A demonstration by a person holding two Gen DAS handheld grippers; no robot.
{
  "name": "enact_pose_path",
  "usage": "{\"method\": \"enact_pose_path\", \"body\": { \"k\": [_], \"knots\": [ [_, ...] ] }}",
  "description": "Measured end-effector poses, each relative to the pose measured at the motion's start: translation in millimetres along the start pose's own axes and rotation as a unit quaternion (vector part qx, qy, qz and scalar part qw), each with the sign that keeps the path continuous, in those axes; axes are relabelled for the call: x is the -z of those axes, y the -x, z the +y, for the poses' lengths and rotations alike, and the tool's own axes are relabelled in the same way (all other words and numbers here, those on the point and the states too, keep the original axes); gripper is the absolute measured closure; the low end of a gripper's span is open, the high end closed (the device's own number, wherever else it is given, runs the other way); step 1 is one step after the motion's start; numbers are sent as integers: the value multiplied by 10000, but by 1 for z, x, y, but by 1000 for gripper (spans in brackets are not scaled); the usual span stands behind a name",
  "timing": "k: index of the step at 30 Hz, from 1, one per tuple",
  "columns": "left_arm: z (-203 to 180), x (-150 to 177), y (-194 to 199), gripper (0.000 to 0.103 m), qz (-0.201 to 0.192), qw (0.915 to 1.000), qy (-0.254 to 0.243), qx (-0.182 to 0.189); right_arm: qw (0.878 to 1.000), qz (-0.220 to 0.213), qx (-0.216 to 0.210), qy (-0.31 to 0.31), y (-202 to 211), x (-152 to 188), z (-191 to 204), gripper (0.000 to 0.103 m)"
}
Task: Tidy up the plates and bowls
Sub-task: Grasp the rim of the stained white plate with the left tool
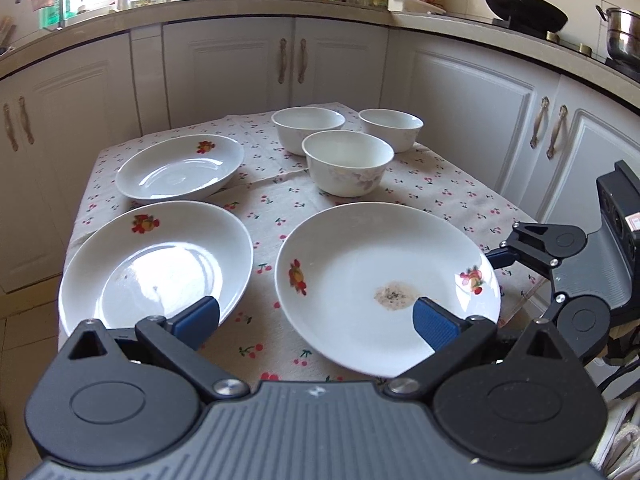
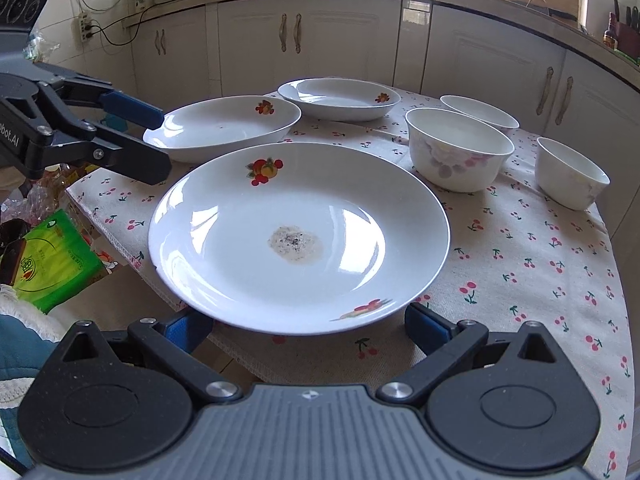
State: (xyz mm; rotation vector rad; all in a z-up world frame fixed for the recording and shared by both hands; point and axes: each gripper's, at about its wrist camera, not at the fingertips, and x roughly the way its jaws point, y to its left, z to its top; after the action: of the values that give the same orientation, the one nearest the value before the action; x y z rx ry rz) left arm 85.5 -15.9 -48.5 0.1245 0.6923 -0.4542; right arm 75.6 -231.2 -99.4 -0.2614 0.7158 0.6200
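Three white fruit-print plates lie on a cherry-print cloth: a stained plate (image 1: 384,280) (image 2: 300,232) near the front edge, a second (image 1: 160,268) (image 2: 224,128) to its left, a third (image 1: 180,168) (image 2: 340,98) behind. Three white bowls (image 1: 346,164) (image 1: 308,126) (image 1: 392,128) stand at the back; they also show in the right wrist view (image 2: 460,148) (image 2: 480,114) (image 2: 572,172). My left gripper (image 1: 316,320) (image 2: 156,140) is open, spanning the gap between the two near plates. My right gripper (image 2: 308,328) (image 1: 496,280) is open, its fingers either side of the stained plate's near rim.
The table (image 2: 540,280) is small, with white kitchen cabinets (image 1: 340,64) close behind. A counter holds bottles, a wok (image 1: 524,8) and a pot (image 1: 624,36). A green packet (image 2: 52,264) and bags lie beside the table's left edge.
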Motion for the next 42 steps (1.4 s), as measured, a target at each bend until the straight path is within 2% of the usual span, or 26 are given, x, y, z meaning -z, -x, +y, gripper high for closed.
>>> {"method": "enact_pose_path", "body": {
  "k": [12, 18, 24, 35, 42],
  "knots": [
    [-2, -36, -41, 1, 398, 9967, -481, 509, 9999, 147, -19, 34, -3, -4, 0, 0],
    [-1, -50, -72, 1, 829, 9904, -788, 771, 9999, -30, -69, 110, -1, 0, -1, 0],
    [7, -64, -97, 1, 1231, 9838, -859, 978, 9999, -65, -63, 128, 0, 0, 0, 0],
    [8, -85, -124, 2, 1959, 9644, -978, 1481, 9997, -131, -95, 175, 3, -1, 1, 0],
    [5, -85, -132, 11, 2305, 9517, -1157, 1669, 9996, -158, -76, 223, 4, -1, 3, 0]
  ]
}}
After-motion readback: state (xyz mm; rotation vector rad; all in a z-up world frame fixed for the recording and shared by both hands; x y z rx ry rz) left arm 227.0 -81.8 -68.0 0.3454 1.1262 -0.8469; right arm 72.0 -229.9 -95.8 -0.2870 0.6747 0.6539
